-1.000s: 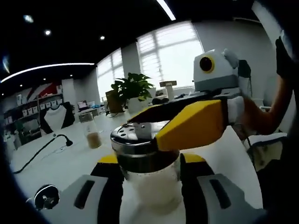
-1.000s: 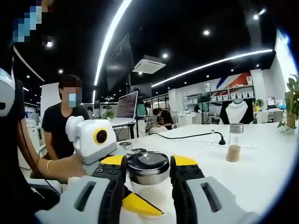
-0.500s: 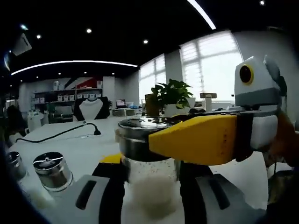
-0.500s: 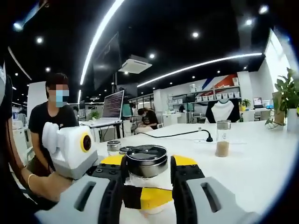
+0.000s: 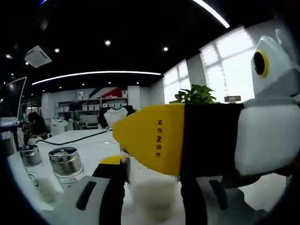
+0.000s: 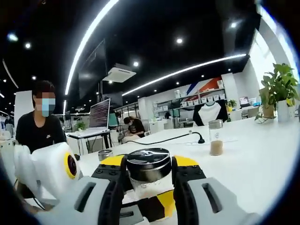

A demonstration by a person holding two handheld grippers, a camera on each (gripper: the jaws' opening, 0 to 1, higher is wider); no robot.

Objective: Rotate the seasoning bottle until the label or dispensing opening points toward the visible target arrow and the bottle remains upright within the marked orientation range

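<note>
Since the earlier frames the right tool (image 5: 150,140) has swung across the left gripper view until its yellow jaw hides the lid of the seasoning bottle (image 6: 149,171), and two more shakers (image 5: 66,164) have come into sight to the left of that bottle. The bottle stands upright on the white table (image 6: 262,159), its long axis vertical, its metal lid up; which way its label or opening faces cannot be told. In the right gripper view the right tool pinches the bottle just under the lid, a jaw on each side. The left tool (image 5: 152,180) has its jaws flanking the glass body lower down (whether they press on it cannot be told). Behind the bottle on the table lie a black cable (image 6: 168,139) and a glass jar (image 6: 215,137) with brown contents, with a potted plant (image 6: 277,89) farther right. Left of the bottle a masked person (image 6: 40,126) stands in an office lit by ceiling strips.
</note>
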